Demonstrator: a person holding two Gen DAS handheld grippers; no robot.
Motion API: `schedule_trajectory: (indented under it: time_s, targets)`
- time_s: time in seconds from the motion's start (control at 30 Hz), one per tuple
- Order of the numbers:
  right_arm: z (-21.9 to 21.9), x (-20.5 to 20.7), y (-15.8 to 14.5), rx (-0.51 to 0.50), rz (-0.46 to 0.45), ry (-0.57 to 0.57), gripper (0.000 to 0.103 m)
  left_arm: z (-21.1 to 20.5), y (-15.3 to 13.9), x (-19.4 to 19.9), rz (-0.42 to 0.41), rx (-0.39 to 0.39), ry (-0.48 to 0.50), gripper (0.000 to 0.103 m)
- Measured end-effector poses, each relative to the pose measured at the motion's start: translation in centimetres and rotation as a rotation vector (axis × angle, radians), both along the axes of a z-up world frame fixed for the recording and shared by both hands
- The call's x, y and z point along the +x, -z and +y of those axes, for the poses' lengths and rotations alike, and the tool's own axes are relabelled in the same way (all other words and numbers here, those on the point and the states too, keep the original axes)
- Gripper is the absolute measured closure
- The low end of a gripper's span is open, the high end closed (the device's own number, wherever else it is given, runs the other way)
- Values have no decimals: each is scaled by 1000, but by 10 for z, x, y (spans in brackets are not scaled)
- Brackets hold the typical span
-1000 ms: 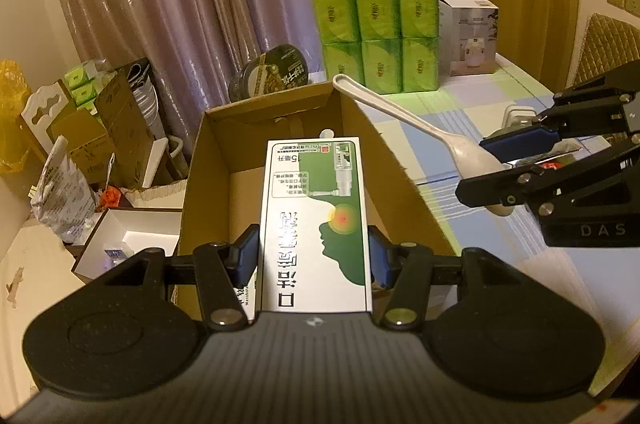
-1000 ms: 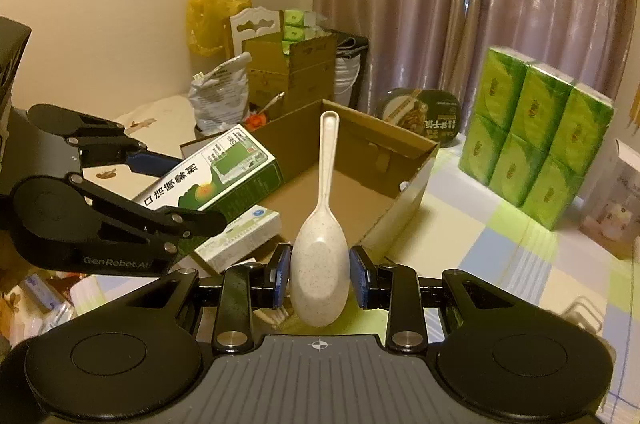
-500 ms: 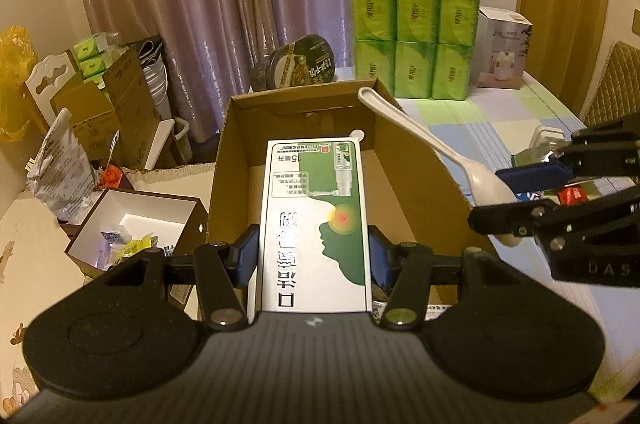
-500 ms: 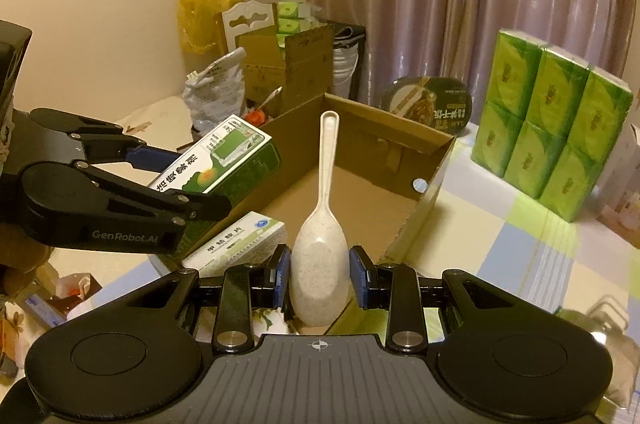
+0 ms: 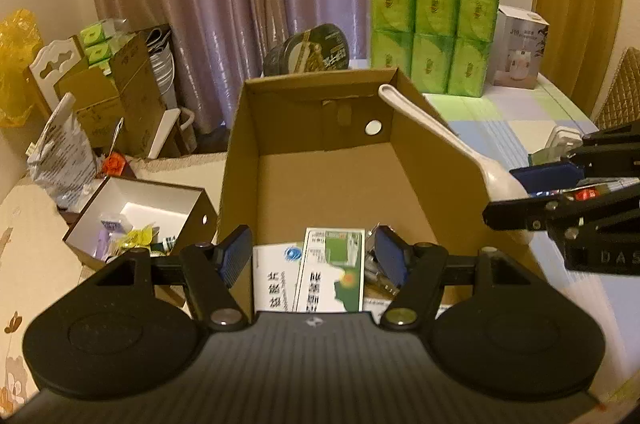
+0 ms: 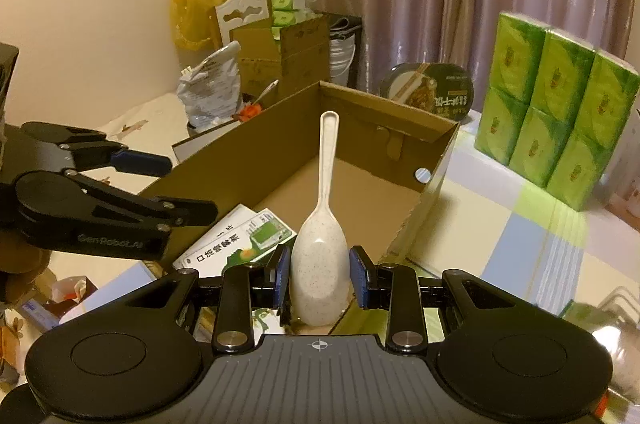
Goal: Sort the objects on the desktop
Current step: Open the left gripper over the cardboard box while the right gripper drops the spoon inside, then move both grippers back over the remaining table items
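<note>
An open cardboard box [image 5: 432,160] stands on the table edge; it also shows in the right wrist view [image 6: 436,160]. My left gripper [image 5: 312,256] is open above the box's near end. The green-and-white medicine box [image 5: 332,276] lies inside beneath it, beside another white box [image 5: 276,276]; it also shows in the right wrist view [image 6: 244,244]. My right gripper [image 6: 319,282] is shut on a white speckled rice spoon [image 6: 320,256], handle pointing over the box. The spoon [image 5: 452,144] and right gripper [image 5: 560,192] appear at the right of the left wrist view.
Green tissue packs [image 5: 432,28] and a white carton [image 5: 520,52] stand at the table's back. A noodle bowl [image 5: 308,52] leans behind the box. A small open white box [image 5: 140,216], bags and cartons [image 5: 112,96] sit left, off the checked tablecloth [image 6: 520,224].
My left gripper has opened and let go of the medicine box, which dropped into the cardboard box. The right gripper keeps holding the spoon.
</note>
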State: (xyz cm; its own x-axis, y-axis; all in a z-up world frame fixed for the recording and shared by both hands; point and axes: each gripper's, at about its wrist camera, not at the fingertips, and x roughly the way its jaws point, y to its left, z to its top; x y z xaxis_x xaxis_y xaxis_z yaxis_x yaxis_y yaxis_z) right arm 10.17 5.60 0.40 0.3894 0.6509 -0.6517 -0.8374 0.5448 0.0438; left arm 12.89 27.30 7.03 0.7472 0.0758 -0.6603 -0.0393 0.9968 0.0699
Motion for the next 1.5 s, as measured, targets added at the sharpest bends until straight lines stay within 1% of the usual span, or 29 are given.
schedule_trajectory:
  time_s: [0.17,0.23,0.27,0.3,0.33,0.37,0.47,0.67,0.8,0.93,1.2,1.3,1.37,1.5]
  targets:
    - [5,-2,1,12,2,-3,73,6,2,-7,2,-6,-18,39]
    - [8,-1,-1,28,-13,-13,73,8,2,-9,1,-10,-24,39]
    - [8,0,-3,36,-27,-10,70,9,2,-10,0,-11,-26,39]
    - [8,2,-5,42,-36,0,63,9,2,-11,-1,-10,-28,39]
    - [7,4,-7,51,-38,13,46,10,2,-12,-2,-9,-29,39]
    - [4,7,-9,62,-36,22,42,9,1,-13,-2,-9,-30,39]
    - [-7,13,-10,67,-29,43,42,9,2,-17,-4,-13,-29,39]
    - [-36,13,0,51,17,98,42,4,3,-22,-3,-22,-22,39]
    - [-60,6,5,54,43,138,42,-5,1,-28,-9,-25,-8,39]
    - [-91,-8,11,60,69,187,38,-17,-2,-38,-21,-29,15,39]
    - [-167,-29,26,49,136,326,31,-58,-16,-57,-48,-30,106,39]
    - [-195,-36,26,52,141,376,28,-78,-22,-64,-58,-31,148,37]
    - [-212,-40,25,56,139,407,24,-92,-24,-67,-62,-35,176,36]
    - [-240,-46,21,73,138,462,21,-121,-26,-74,-57,-36,233,35]
